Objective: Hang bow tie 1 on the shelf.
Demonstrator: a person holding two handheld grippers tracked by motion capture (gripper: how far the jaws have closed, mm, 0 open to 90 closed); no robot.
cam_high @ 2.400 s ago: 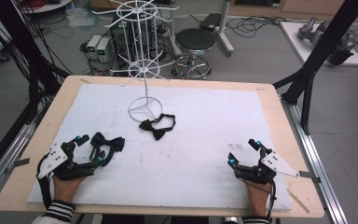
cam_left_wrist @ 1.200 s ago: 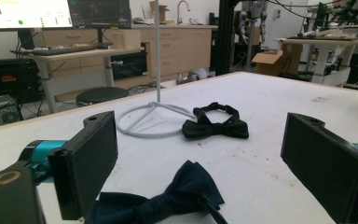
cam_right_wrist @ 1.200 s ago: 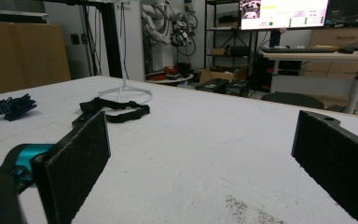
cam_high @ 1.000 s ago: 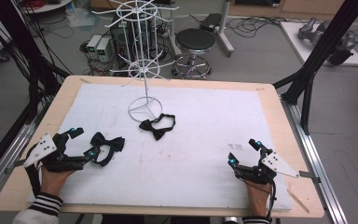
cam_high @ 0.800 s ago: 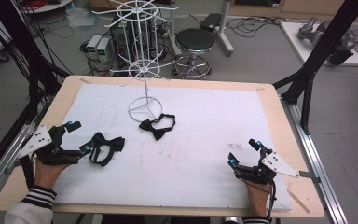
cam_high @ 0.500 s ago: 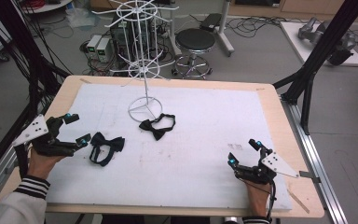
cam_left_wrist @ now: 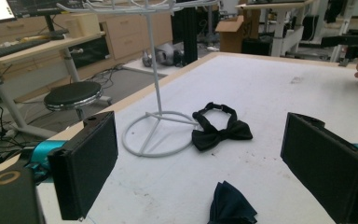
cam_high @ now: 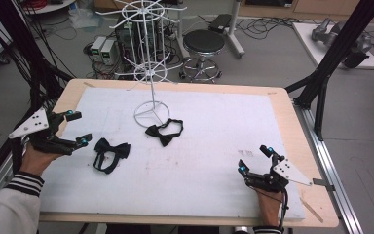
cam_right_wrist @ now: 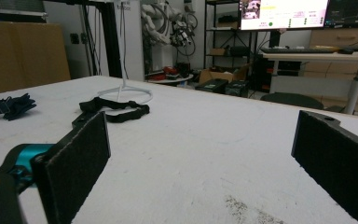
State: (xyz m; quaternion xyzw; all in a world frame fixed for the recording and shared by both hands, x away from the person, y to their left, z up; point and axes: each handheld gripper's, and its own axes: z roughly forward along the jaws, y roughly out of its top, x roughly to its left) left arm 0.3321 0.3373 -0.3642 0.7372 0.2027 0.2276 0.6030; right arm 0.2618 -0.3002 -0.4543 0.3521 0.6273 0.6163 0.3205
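So far, nothing had been hung on the wire rack (cam_high: 151, 58). Both bow ties were left flat on the surface (cam_high: 214, 131): one (cam_high: 108, 152) just beside the left gripper (cam_high: 76, 127), whose jaws were held apart, one (cam_high: 164, 130) touching the rack's base. The right gripper (cam_high: 255, 158) was rested well apart, jaws spread.

Bow ties (cam_high: 111, 152) (cam_high: 164, 131): matt black cloth. Stand (cam_high: 151, 73): white-coated wire. Table (cam_high: 292, 122): pale wood rim, scuffed white mat.

Two black bow ties (cam_high: 111, 153) (cam_high: 164, 131), one white wire rack (cam_high: 151, 73), two handheld grippers (cam_high: 78, 127) (cam_high: 254, 158), one round stool (cam_high: 203, 44)
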